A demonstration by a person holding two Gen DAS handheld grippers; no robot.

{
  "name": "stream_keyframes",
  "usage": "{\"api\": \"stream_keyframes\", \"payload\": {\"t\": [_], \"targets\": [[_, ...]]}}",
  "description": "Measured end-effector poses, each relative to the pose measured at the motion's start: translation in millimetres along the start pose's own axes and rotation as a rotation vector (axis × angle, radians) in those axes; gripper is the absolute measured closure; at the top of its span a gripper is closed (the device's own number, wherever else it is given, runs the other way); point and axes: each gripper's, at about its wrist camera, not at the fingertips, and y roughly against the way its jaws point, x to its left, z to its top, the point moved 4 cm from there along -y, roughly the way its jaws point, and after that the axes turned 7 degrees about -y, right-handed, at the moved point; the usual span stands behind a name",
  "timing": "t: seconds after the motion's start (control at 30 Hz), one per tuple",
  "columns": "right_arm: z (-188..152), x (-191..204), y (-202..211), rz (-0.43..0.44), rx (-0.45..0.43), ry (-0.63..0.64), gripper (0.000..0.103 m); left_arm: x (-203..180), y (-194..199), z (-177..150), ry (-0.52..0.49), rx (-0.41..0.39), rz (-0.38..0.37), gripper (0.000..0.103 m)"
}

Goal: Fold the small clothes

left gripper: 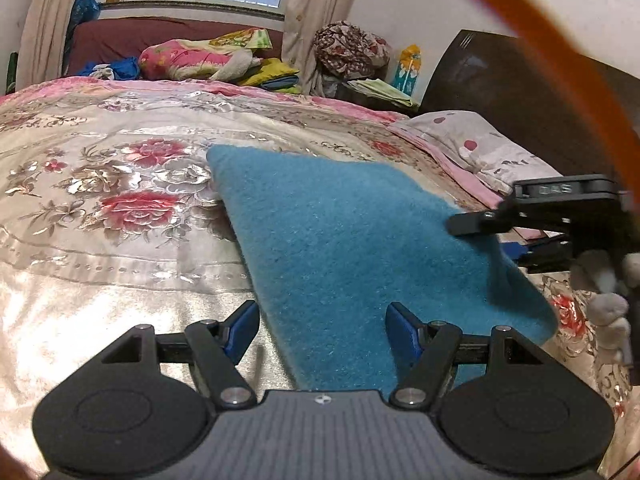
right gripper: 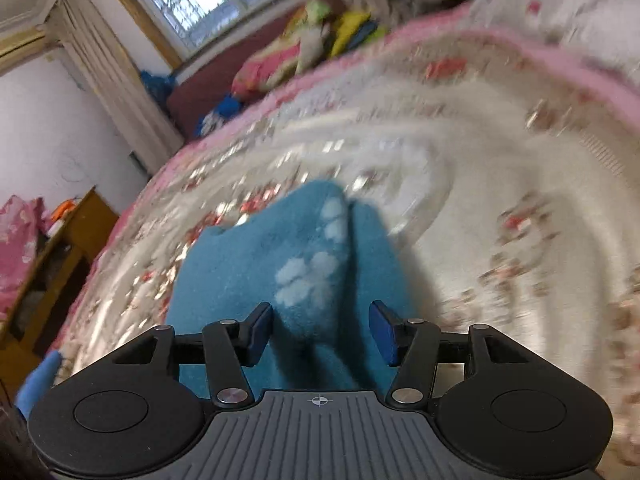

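Observation:
A teal fleece garment lies flat on the floral satin bedspread. My left gripper hovers over the garment's near edge, open, with the cloth under and between its blue pads. In this view my right gripper comes in from the right over the garment's right edge, held by a gloved hand. The blurred right wrist view shows the garment with pale paw prints and a raised fold running between the jaws of my right gripper. Those jaws stand apart and do not press on the fold.
A spotted pillow and dark headboard lie to the right. Piled bedding and clothes sit beyond the bed under the window. A wooden cabinet stands off the bed's left side. An orange loop arcs across the upper right.

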Motion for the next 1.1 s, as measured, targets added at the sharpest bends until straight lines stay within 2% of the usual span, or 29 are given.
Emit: {"api": "stream_keyframes", "payload": {"t": [0.03,0.07,0.17,0.23,0.3,0.33,0.37,0.4,0.43,0.53,0.67,0.77,0.87,0.93,1.0,1.1], "targets": [[0.3,0.8,-6.8,0.001,0.005,-0.009,0.053,0.8,0.4,0.4,0.002,0.001,-0.003,0.028],[-0.4,3.6,-9.7,-0.007,-0.002,-0.001,0.072,1.8,0.7,1.1,0.004,0.002,-0.003,0.028],[0.0,14.1,0.8,-0.001,-0.023,0.032,0.078,3.9,5.0,6.7,0.008,-0.018,-0.008,0.028],[6.0,17.9,15.4,0.019,-0.069,0.037,0.08,3.9,6.9,11.0,0.019,-0.042,-0.015,0.025],[11.5,10.3,25.6,0.055,-0.132,-0.023,0.081,2.6,2.6,12.6,0.043,-0.054,-0.035,0.019],[12.7,0.5,23.6,0.032,-0.18,-0.051,0.081,0.7,-1.9,12.0,0.052,-0.045,-0.052,0.017],[13.1,-10.2,15.2,-0.032,-0.205,-0.071,0.081,-2.8,-7.8,11.2,0.056,-0.027,-0.067,0.017],[9.6,-24.4,-0.3,-0.117,-0.196,-0.098,0.081,-5.6,-11.1,10.5,0.053,-0.021,-0.061,0.017],[4.8,-31.7,-8.5,-0.148,-0.194,-0.106,0.08,-8.2,-13.7,10.5,0.049,-0.018,-0.053,0.017],[-1.1,-24.9,-4.0,-0.158,-0.223,-0.064,0.081,-8.2,-16.3,12.9,0.096,-0.007,-0.089,0.018],[7.0,-9.9,9.3,-0.161,-0.263,0.004,0.082,-3.1,-19.6,15.3,0.185,-0.011,-0.119,0.017],[13.4,-20.6,2.9,-0.166,-0.259,-0.076,0.082,-4.2,-31.0,19.0,0.231,0.008,-0.13,0.018],[17.2,-31.8,0.3,-0.133,-0.247,-0.159,0.082,-12.2,-34.6,25.5,0.213,-0.014,-0.133,0.018],[21.1,-20.6,7.7,-0.138,-0.277,-0.093,0.082,-18.6,-38.8,26.2,0.18,-0.015,-0.113,0.018],[26.0,-18.9,4.2,-0.178,-0.299,-0.054,0.083,-23.6,-45.7,21.6,0.156,0.01,-0.108,0.017],[20.2,-39.4,-18.2,-0.271,-0.287,-0.08,0.082,-28.1,-52.5,19.5,0.157,0.028,-0.095,0.017]]}}
